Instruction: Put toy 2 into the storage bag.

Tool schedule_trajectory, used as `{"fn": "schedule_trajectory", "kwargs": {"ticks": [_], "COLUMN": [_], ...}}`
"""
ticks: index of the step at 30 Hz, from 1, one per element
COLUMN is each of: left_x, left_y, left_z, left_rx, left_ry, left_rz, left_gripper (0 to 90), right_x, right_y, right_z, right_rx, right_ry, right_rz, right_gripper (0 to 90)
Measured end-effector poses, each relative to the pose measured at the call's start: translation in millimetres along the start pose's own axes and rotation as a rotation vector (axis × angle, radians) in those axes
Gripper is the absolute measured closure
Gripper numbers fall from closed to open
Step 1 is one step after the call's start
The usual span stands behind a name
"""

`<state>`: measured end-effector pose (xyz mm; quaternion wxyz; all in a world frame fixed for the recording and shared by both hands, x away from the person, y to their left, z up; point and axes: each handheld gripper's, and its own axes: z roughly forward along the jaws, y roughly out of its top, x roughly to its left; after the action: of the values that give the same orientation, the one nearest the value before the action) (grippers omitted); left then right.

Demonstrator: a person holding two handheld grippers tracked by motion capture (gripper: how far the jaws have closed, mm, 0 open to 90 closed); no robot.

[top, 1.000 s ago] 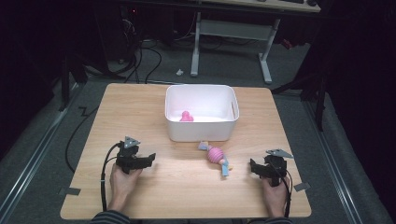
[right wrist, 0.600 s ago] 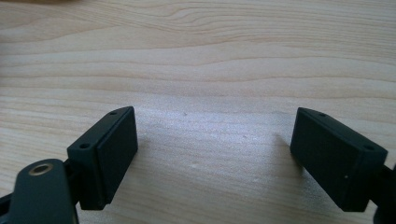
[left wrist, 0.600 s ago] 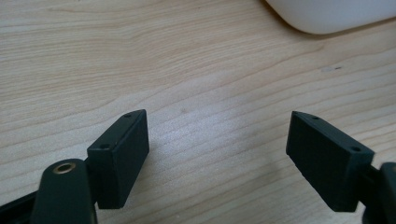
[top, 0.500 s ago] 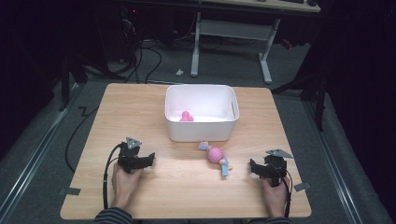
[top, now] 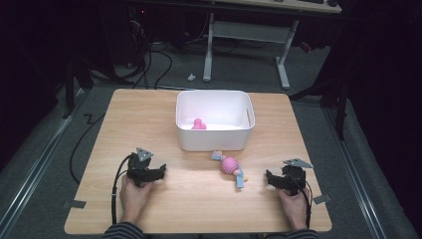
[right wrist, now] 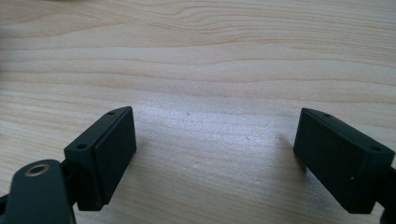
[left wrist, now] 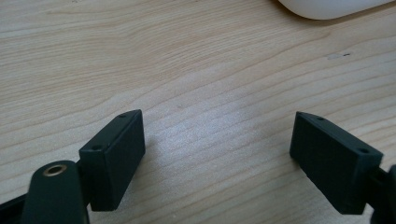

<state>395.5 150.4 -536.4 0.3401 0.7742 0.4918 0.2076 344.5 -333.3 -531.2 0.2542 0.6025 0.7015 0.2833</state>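
My left gripper (top: 160, 172) rests low over the wooden table (top: 199, 209) at the front left, held in a hand. Its jaws point right, stand open (left wrist: 217, 121) and have just been opening, with bare wood between them. At the front right my right gripper (top: 268, 179) points left. Its jaws are also open (right wrist: 215, 116) and have just been opening, with nothing between them. A pink striped toy (top: 230, 166) with pale blue ends lies between the two grippers, in front of a white bin (top: 214, 144). A small pink thing (top: 198, 124) lies inside the bin.
The bin's rounded corner (left wrist: 327, 7) shows at the top of the left gripper view. Grey tape tabs (top: 74, 203) sit near the table's front corners. Cables and a desk frame (top: 246, 30) stand on the floor beyond the far edge.
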Motion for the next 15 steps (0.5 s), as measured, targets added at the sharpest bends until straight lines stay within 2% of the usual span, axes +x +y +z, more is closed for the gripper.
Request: {"fn": "schedule_trajectory", "kwargs": {"ticks": [4, 8, 12, 15], "left_x": [0.2, 0.3, 0.4, 0.4], "left_y": [-0.1, -0.1, -0.1, -0.1], "left_z": [-0.1, -0.1, -0.1, -0.1], "left_rx": [-0.001, -0.001, -0.001, -0.001], "left_ry": [-0.001, -0.002, -0.003, -0.003], "left_rz": [-0.002, -0.003, -0.003, -0.003], "left_gripper": [18.8, 18.9, 18.8, 18.8], "right_x": [-0.3, 0.1, 0.0, 1.5], "right_y": [0.2, -0.6, -1.8, -2.4], "right_z": [-1.3, -8.8, -13.5, -21.6], "right_rx": [0.012, 0.038, 0.048, 0.047], "right_ry": [0.012, 0.031, 0.04, 0.075], "right_rz": [-0.008, -0.034, -0.034, -0.042], "right_gripper": [13.6, 23.0, 23.0, 24.2]}}
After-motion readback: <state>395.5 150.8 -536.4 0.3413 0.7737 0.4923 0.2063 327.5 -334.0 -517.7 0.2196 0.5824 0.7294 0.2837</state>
